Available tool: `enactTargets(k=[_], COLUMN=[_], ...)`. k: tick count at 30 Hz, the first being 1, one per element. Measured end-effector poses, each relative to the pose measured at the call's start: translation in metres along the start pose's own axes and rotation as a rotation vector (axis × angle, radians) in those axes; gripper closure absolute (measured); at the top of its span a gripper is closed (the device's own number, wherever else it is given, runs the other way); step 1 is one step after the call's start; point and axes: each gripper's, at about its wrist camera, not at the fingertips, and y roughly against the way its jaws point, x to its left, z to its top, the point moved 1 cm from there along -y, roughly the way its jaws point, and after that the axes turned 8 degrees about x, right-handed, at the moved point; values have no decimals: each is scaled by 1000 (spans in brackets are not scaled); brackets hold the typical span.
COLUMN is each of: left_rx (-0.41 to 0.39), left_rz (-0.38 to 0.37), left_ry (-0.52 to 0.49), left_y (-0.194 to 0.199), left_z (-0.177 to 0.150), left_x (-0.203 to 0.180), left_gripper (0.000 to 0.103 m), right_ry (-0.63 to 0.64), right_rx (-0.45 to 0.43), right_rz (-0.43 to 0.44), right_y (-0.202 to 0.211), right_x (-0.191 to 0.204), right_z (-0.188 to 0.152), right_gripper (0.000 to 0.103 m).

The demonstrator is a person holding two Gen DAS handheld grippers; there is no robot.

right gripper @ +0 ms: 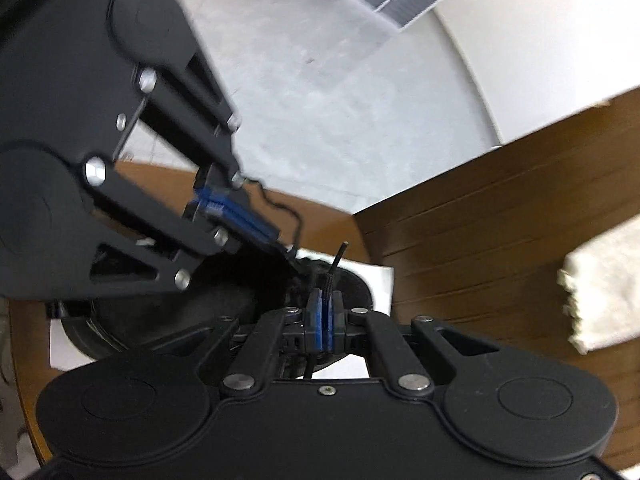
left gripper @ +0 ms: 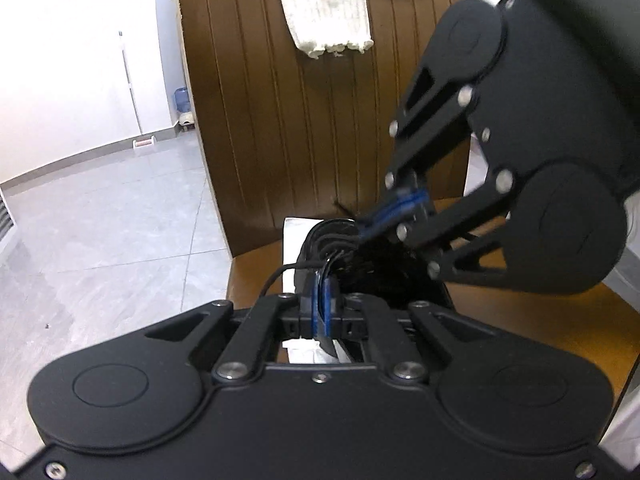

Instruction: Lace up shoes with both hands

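A black shoe (left gripper: 384,264) (right gripper: 224,300) stands on a white sheet (left gripper: 290,232) on a brown wooden chair seat (left gripper: 500,320). In the left wrist view my left gripper (left gripper: 322,280) is over the shoe's opening. Its blue pads are shut on a thin black lace (left gripper: 276,274) that loops off to the left. My right gripper (left gripper: 370,226) comes in from the right with its tips at the shoe's tongue. The right wrist view shows that right gripper (right gripper: 323,298) shut on a lace end (right gripper: 334,268) that sticks up above the pads. The left gripper (right gripper: 280,242) is close beside it.
The chair's slatted back (left gripper: 300,140) rises just behind the shoe with a white towel (left gripper: 328,4) draped over it. Grey tiled floor (left gripper: 100,220) lies to the left. A blue water bottle (left gripper: 182,100) stands by the far wall.
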Motion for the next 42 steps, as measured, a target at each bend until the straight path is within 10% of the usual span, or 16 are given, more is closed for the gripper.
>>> enactTargets(k=[9,19,29,42], left_rx=[99,155,158,151], left_rz=[-465,-717,-776,-739], left_ry=[582,904,970,908], left_y=[-31,-64,-73,-67], left_z=[-13,-41,-54,-48], left_x=[82,115,122,118], left_gripper=[99,95,95,94], right_ry=[120,226,330,140], right_rx=[41,80,171,533], right_rz=[-21,32,155,717], right_y=[-4,-3,-9,-42], right_x=[16,19,3,-52], right_z=[1,10,24,82], right_gripper=[100,100,100,100])
